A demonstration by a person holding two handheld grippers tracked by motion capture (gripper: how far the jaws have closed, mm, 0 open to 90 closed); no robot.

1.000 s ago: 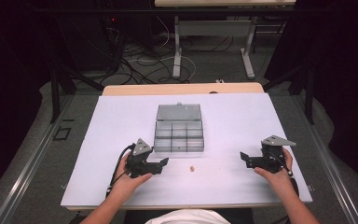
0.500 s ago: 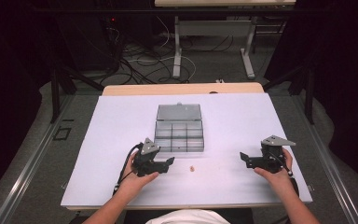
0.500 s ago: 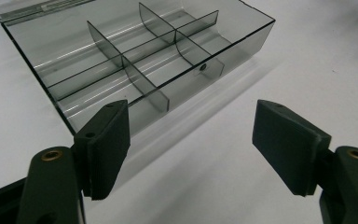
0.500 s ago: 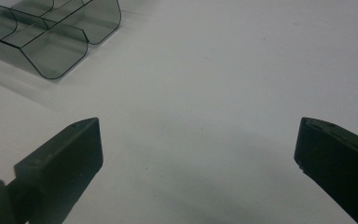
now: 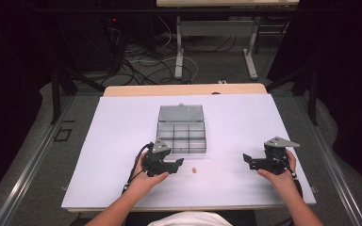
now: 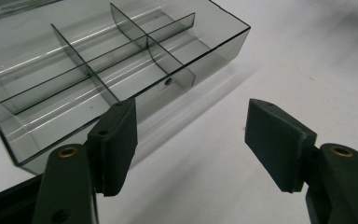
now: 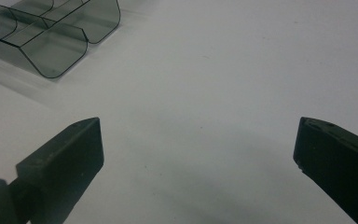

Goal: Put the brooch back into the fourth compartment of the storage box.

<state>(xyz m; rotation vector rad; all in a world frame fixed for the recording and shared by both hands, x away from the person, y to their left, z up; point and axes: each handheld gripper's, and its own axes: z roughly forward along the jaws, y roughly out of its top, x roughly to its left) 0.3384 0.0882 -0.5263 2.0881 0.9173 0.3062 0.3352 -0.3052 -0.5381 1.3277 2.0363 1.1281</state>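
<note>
The left hand-held gripper (image 5: 176,164), released with nothing between its just-narrowing jaws, nears the small bead (image 5: 194,170) before the box (image 5: 181,133); closing early could flick it away. The right hand-held gripper (image 5: 248,160) is released.

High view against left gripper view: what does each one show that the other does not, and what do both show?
The high view alone gives the small tan piece on the white table, the right gripper and both forearms. The left gripper view alone gives the left gripper from close up, its jaws apart with nothing between them, having just been closing. Both show the clear divided box, its compartments empty, and the table.
</note>
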